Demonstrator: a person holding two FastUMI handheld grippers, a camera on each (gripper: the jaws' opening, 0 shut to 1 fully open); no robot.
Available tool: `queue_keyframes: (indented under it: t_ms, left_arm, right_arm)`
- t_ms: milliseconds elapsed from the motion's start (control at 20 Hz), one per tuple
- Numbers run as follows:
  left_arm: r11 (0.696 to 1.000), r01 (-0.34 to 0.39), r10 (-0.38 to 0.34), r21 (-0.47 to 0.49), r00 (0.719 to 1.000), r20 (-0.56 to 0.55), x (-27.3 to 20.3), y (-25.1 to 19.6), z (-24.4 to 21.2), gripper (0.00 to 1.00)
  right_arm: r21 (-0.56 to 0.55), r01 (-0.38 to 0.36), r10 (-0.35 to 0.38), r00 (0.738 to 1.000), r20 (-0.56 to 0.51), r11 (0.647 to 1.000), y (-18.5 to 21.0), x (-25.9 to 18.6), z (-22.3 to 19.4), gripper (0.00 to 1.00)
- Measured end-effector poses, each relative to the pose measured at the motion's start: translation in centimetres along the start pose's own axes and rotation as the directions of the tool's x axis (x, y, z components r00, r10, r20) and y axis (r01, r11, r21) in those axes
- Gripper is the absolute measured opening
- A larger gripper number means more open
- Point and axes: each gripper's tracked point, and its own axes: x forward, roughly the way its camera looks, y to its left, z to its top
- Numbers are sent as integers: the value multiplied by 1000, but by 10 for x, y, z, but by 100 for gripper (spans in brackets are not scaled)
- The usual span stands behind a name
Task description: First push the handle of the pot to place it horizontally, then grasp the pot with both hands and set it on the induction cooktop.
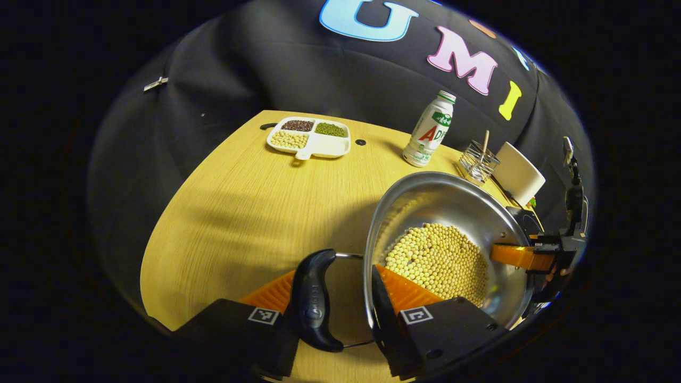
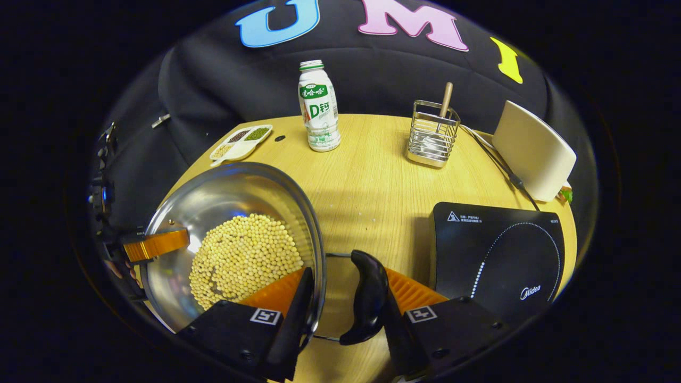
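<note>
Both claws grip the shiny steel pot (image 1: 441,250) of soybeans: left claw (image 1: 340,298) and right claw (image 2: 343,295) each clamp rim and black handle.

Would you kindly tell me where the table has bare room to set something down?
Bare wood lies between the pot and bottle, and between the divided dish and pot. The cooktop top is free. The far right is crowded: utensil rack, white board.
</note>
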Motion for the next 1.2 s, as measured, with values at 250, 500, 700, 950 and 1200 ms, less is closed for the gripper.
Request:
queue_keyframes:
  t_ms: [250, 500, 700, 950, 1200]
  left_arm:
    - [1000, 6, -6, -12, 1000, -2, -3, -1, -1, 66]
    - [1000, -18, 18, -17, 1000, -6, -5, -1, -2, 63]
    - [999, -43, 43, 12, 999, -9, -16, -1, -6, 61]
    - [998, -50, 50, 29, 999, 5, -45, -10, 4, 61]
    - [999, -34, 34, 30, 999, 11, -80, -44, 15, 60]
  right_arm:
    - [28, 0, 1, 1000, -7, 1000, 1, -2, -2, 65]
    - [24, 11, -11, 1000, 1, 1000, 2, -5, -5, 65]
    - [46, 2, -2, 1000, -11, 999, 5, -12, -14, 63]
    - [48, -10, 9, 1000, 14, 999, 6, -41, -6, 63]
    - [47, -1, -1, 999, 41, 999, -10, -90, 9, 63]
